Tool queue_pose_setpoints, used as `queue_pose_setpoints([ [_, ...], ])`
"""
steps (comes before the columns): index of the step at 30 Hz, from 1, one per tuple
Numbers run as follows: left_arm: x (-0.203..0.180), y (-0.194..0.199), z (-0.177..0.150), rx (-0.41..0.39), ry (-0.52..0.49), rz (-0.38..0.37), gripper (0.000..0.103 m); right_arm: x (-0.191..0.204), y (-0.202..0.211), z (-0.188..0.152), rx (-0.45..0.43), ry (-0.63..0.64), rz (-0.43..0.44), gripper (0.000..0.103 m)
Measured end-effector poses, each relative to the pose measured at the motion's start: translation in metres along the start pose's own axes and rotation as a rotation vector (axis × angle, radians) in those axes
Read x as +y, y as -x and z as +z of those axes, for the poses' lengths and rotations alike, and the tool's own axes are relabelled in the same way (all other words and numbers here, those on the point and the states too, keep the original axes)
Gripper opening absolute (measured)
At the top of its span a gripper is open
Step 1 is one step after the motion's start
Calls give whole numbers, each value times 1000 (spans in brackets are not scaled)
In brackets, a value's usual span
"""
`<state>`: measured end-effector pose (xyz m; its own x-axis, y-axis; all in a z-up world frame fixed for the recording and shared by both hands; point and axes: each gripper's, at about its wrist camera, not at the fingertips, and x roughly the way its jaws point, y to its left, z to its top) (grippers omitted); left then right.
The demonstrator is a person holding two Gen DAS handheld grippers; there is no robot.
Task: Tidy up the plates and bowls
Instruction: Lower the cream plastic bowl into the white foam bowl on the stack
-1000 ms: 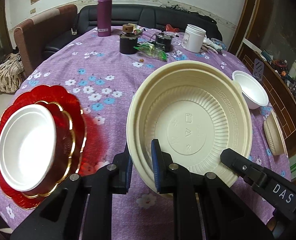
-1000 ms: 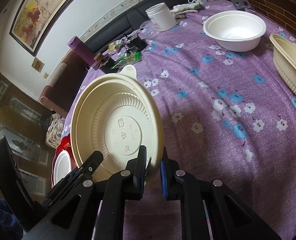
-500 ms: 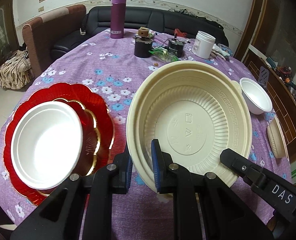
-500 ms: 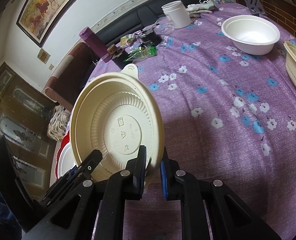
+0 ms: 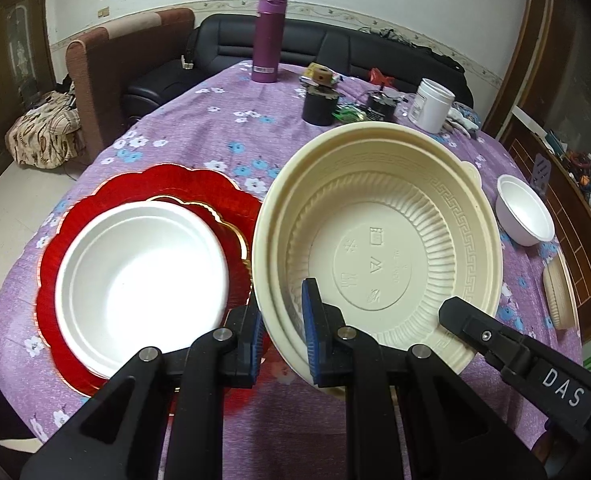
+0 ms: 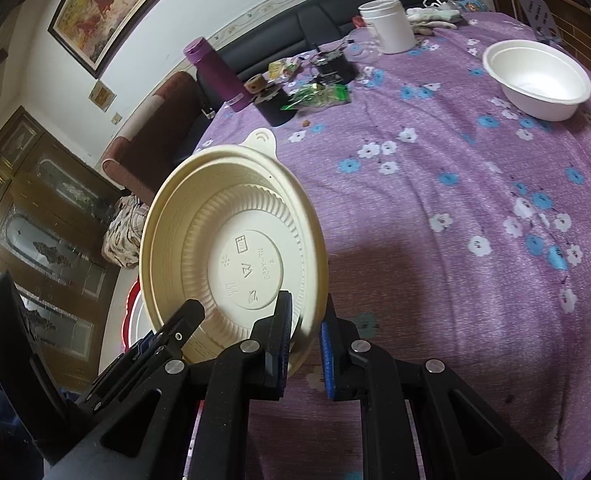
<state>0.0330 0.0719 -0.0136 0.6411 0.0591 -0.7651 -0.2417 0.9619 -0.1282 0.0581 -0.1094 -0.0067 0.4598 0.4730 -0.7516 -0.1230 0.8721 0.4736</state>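
Note:
A cream plastic bowl (image 5: 379,240) with a ribbed inside is held tilted above the purple flowered table. My left gripper (image 5: 281,332) is shut on its near rim, and my right gripper (image 6: 303,340) is shut on the rim of the same bowl (image 6: 231,248) from the other side. To the left lies a red scalloped plate (image 5: 183,188) with a white bowl (image 5: 139,272) in it. A second white bowl (image 5: 525,216) (image 6: 535,76) stands at the right. Another cream dish (image 5: 559,292) lies at the right edge.
At the far side stand a purple flask (image 5: 270,38), a black cup (image 5: 318,108), a white jar (image 5: 433,106) and a green wrapper (image 6: 319,96). A black sofa (image 5: 335,46) and a brown armchair (image 5: 107,64) stand behind the table.
Both grippers have pulled back and up with the cream bowl. The red plate with its white bowl has come further into the left wrist view, closer beside the held bowl.

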Motion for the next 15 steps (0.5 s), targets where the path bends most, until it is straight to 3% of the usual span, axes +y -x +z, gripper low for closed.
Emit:
queue_pose_setpoints([
  [15,38,7,2,-26,75,40,16,39,-16,-3,28,73,37,12],
])
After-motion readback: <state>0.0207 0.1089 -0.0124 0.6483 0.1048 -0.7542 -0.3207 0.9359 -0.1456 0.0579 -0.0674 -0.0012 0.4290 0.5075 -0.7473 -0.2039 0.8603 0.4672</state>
